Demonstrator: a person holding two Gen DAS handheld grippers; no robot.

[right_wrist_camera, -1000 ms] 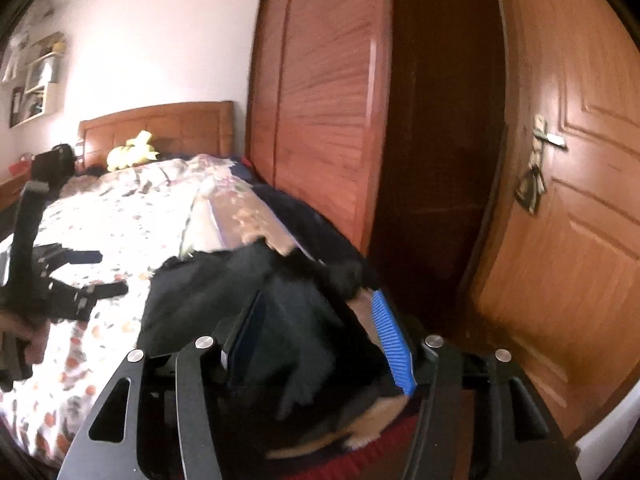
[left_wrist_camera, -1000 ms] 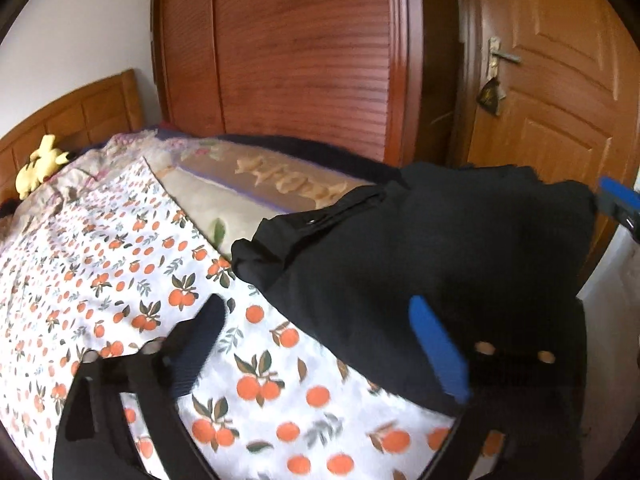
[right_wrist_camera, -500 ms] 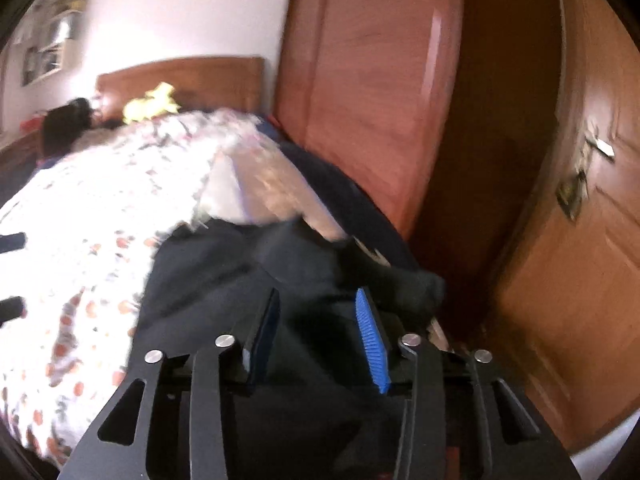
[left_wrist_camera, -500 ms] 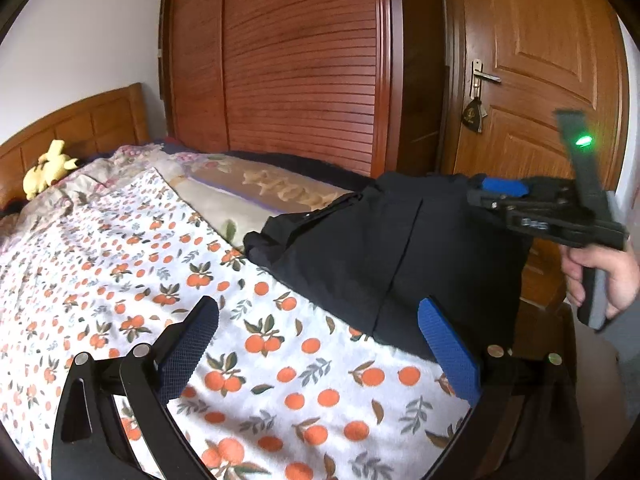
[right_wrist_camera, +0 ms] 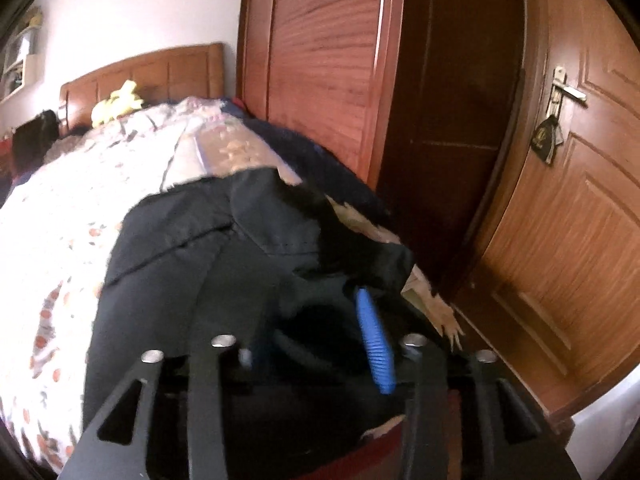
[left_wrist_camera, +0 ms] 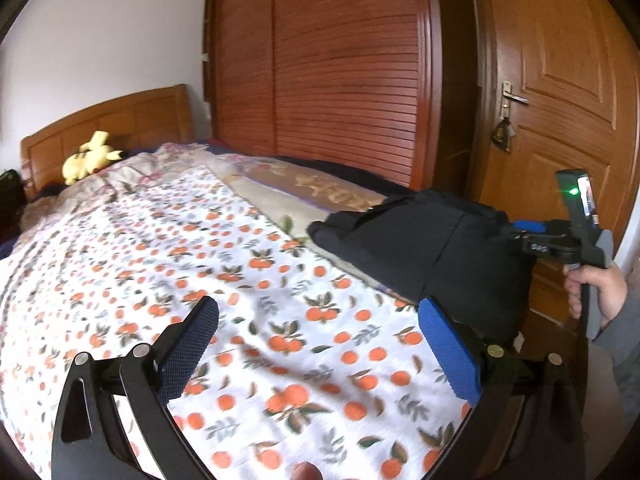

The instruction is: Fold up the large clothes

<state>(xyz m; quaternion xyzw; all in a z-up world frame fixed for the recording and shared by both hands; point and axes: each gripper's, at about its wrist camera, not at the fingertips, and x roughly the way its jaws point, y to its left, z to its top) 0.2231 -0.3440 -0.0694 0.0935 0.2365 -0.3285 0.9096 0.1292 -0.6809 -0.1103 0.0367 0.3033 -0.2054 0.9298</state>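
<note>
Left wrist view. The left gripper (left_wrist_camera: pixel 316 344) has its fingers spread wide with nothing between them; only the orange-print bedspread (left_wrist_camera: pixel 200 248) lies below. The black garment (left_wrist_camera: pixel 424 240) lies at 2 o'clock, bunched into a thick folded block at the near right corner of the bed, partly hanging over the edge. The right gripper (left_wrist_camera: pixel 524 226) reaches into the garment's far side at 3 o'clock, held in a hand (left_wrist_camera: pixel 596 288). The garment looks soft, limp and fairly bulky, likely a padded jacket; expect it to sag and slide when lifted by one point. A hem or a seamed edge is judged the best place to take hold, one corner per gripper.

Right wrist view. The right gripper (right_wrist_camera: pixel 316 332) has just been opening its fingers; they stand partly apart with dark cloth lying between them. Whether the pads press on the cloth cannot be told. The black garment (right_wrist_camera: pixel 192 264) fills the centre, with a stitched flap at 12 o'clock.

Room. The bed carries the bedspread, and a yellow plush toy (left_wrist_camera: pixel 90 156) rests at 10 o'clock against the wooden headboard (left_wrist_camera: pixel 120 124). A slatted wardrobe (left_wrist_camera: pixel 340 72) stands at 12 o'clock; a wooden door (left_wrist_camera: pixel 568 80) with a lever handle (left_wrist_camera: pixel 514 98) stands at 2 o'clock.
</note>
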